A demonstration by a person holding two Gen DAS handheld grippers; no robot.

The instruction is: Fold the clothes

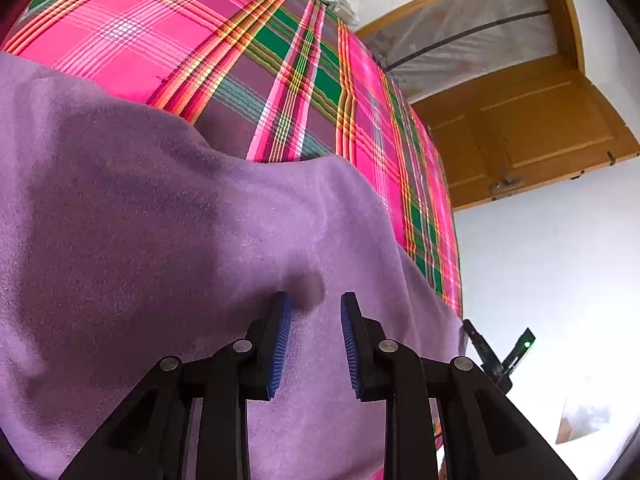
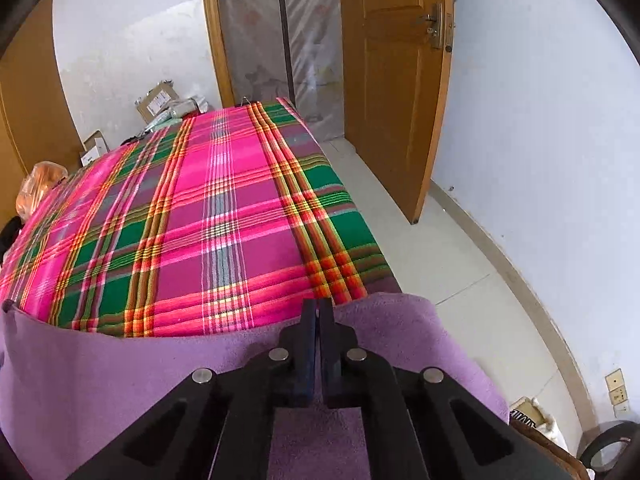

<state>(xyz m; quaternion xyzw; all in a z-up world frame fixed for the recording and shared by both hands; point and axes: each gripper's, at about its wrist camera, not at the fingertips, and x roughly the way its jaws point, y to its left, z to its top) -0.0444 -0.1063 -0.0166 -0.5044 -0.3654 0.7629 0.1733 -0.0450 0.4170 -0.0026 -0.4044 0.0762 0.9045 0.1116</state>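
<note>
Lying over the near edge of the bed, the purple cloth covers the plaid blanket there and reaches the bed's near right corner. Above it the left gripper has its jaws apart, blue pads facing each other with cloth showing in the gap; nothing is pinched. At the cloth's far edge by the near right corner, the right gripper has its jaws pressed together, and the cloth rises around the fingertips, so it looks clamped on that edge. Beyond the far edge of the bed stand cardboard boxes against the wall, with a wooden door open to the right.
</note>
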